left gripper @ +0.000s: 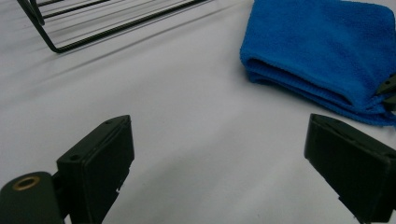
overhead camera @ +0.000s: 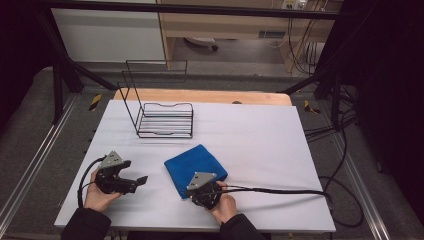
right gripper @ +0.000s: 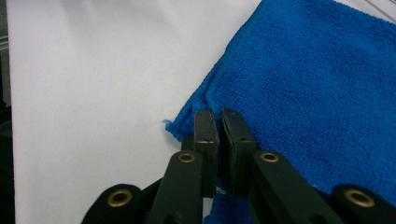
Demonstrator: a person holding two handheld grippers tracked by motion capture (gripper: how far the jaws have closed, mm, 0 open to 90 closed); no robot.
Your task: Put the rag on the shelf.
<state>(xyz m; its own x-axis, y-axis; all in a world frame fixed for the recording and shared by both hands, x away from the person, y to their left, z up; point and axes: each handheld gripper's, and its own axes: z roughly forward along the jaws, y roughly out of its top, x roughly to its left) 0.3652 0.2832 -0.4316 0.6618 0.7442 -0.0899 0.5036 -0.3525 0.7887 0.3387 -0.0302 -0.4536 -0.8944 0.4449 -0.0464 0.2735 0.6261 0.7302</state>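
Right gripper (right gripper: pixel 219 114) jaws pinched on folded blue towel's (overhead camera: pixel 195 165) near corner, left gripper (overhead camera: pixel 134 172) jaws wide apart, holding nothing, over white table (overhead camera: pixel 260 140), wire rack (overhead camera: pixel 162 117) behind.

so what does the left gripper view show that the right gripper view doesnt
The left gripper view alone has the black wire rack at its top edge, its own left gripper with jaws wide apart over bare cloth, and the stacked folds along the side of the folded blue towel. The right gripper view alone has the right gripper, jaws closed at the towel's corner; whether they pinch fabric is hard to tell. Both share the blue towel and the white table cover.
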